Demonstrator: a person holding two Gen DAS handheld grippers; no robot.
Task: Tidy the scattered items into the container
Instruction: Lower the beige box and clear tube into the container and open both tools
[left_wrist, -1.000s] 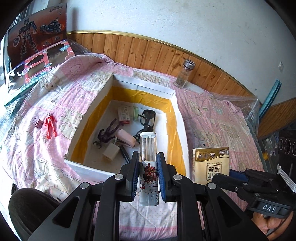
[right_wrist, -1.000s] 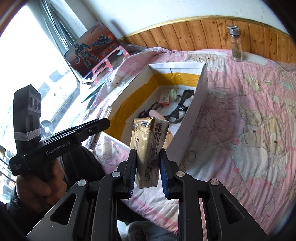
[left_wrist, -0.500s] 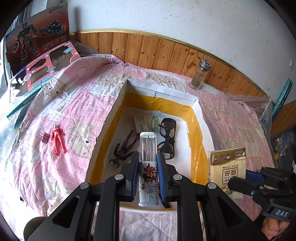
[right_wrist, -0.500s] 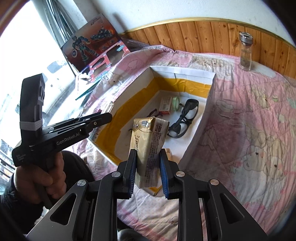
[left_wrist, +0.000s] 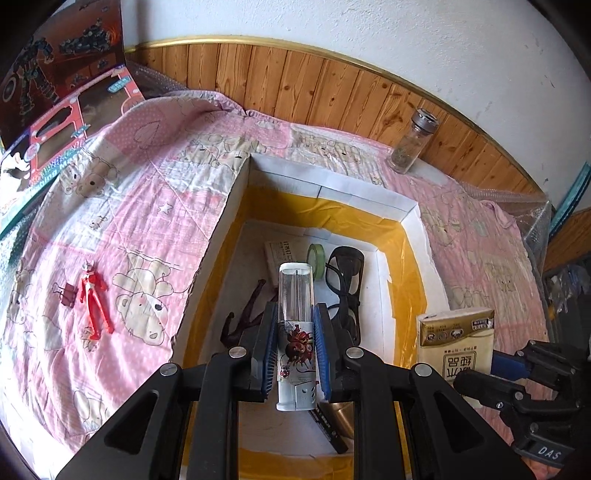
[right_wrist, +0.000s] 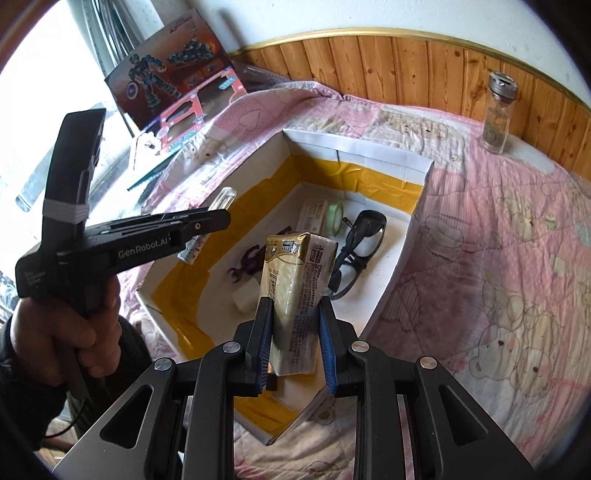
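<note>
A white cardboard box (left_wrist: 332, 184) lined with yellow tape sits on the pink quilt. It holds black glasses (left_wrist: 345, 273), a green tape roll (left_wrist: 317, 258), a small packet (left_wrist: 284, 251), a dark figure (left_wrist: 247, 314) and a black pen (left_wrist: 328, 424). My left gripper (left_wrist: 295, 314) is shut on a clear tube with a cartoon print (left_wrist: 295, 288), above the box's near end. My right gripper (right_wrist: 294, 306) is shut on a gold tissue pack (right_wrist: 299, 266), above the box's near right corner. The tissue pack (left_wrist: 456, 343) also shows in the left wrist view. A red figure (left_wrist: 92, 299) and a binder clip (left_wrist: 67, 295) lie on the quilt left of the box.
A glass jar (left_wrist: 412, 144) stands upright by the wooden wall panel behind the box. A toy package (left_wrist: 55, 92) leans at the far left. A person's hand (right_wrist: 66, 332) grips the left tool. Open quilt (right_wrist: 498, 277) lies right of the box.
Both grippers have moved forward, from in front of the box to above its near end. Each still holds its item. Things in the box and on the quilt have not moved.
</note>
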